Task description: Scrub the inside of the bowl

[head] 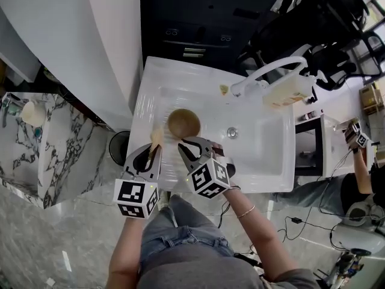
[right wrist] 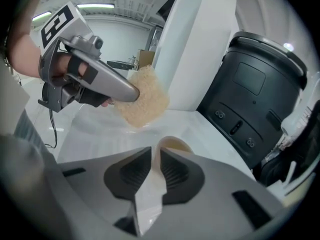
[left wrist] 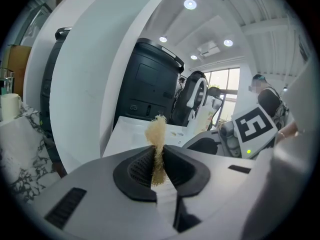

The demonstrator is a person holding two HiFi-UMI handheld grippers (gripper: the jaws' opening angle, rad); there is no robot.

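The left gripper had its jaws closed tight on a sponge, which stood edge-on between the pads with its frayed top sticking out past the tips. The right gripper had its jaws almost together, with only a thin slot between them. They appeared to pinch the near rim of the bowl, whose tan mouth showed just beyond the tips and slightly to their right. The sponge hung above and to the left of the right jaws, clear of the bowl and not yet inside it. The white sink lay below and around both grippers. The likeliest trouble was the rim hold: it looked like a thin bite on one edge, so a hard scrubbing push against the far wall could twist the bowl out of the jaws or tip it. Only a narrow strip of the sponge was gripped, so pressing its loose end sideways could fold it or drag it free. If it folded, the bare jaw tips could strike the bowl.
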